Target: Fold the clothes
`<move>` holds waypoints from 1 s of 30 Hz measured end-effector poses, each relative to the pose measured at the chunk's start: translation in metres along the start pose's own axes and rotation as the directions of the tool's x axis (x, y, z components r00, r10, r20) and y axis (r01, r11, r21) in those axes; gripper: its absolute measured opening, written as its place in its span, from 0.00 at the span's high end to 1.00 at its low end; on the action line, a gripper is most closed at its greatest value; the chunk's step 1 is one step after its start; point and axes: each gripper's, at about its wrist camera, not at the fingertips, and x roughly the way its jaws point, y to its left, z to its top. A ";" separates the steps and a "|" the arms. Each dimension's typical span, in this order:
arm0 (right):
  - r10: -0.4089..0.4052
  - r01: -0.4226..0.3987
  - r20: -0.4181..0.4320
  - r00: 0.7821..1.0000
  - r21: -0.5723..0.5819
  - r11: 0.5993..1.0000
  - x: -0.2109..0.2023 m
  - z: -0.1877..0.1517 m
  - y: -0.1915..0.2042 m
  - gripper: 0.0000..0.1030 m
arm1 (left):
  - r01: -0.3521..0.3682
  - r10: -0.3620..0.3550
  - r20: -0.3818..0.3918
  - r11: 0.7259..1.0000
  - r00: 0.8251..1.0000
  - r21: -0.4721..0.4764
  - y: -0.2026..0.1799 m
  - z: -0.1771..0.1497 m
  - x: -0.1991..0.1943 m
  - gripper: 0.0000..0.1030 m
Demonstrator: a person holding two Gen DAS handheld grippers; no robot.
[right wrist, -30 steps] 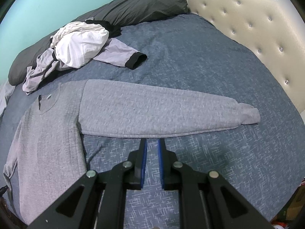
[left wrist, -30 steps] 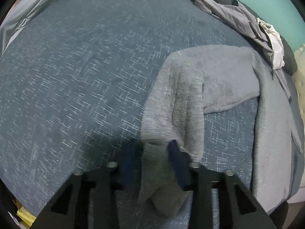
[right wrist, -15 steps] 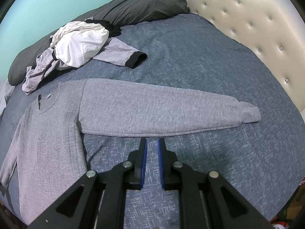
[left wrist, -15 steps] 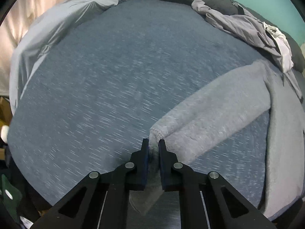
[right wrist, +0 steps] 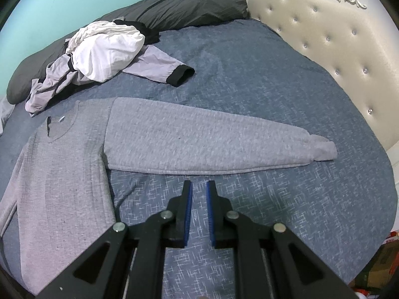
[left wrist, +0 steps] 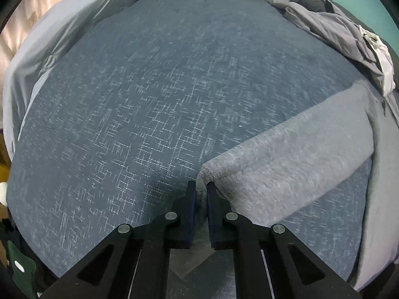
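Observation:
A grey sweatshirt [right wrist: 64, 174] lies flat on the blue bedspread [right wrist: 249, 79], collar toward the pillows. Its right sleeve [right wrist: 199, 144] stretches straight out toward the headboard. In the left wrist view my left gripper [left wrist: 201, 184] is shut on the cuff end of the other sleeve [left wrist: 286, 164], which runs stretched from the jaws up to the right toward the body [left wrist: 381, 174]. My right gripper [right wrist: 199, 184] hovers just below the laid-out sleeve with its jaws nearly together and nothing between them.
A pile of clothes lies near the pillows: a white garment [right wrist: 107, 49] on a lilac jacket [right wrist: 154, 67] with a black cuff. A dark pillow [right wrist: 187, 7] and a cream tufted headboard [right wrist: 336, 49] border the bed. A pale sheet [left wrist: 49, 49] hangs at the left edge.
The left gripper closed on the crumpled sleeve end and pulled it out to the left, so the folded-over sleeve is now stretched straight. The right gripper has stayed still.

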 end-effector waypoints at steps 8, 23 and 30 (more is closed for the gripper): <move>-0.013 0.013 -0.016 1.000 -0.022 1.000 0.004 -0.006 0.011 0.90 | -0.024 0.025 0.055 0.999 0.998 -0.024 0.013 0.029 -0.007 0.93; -0.006 0.003 -0.031 1.000 -0.076 0.997 0.017 -0.003 0.041 0.90 | -0.095 0.101 0.087 0.993 0.991 -0.073 0.037 0.066 -0.006 0.93; -0.007 0.003 -0.043 0.999 -0.080 0.997 0.025 -0.005 0.045 0.90 | -0.067 0.069 0.019 0.993 0.997 -0.093 0.041 0.073 0.015 0.91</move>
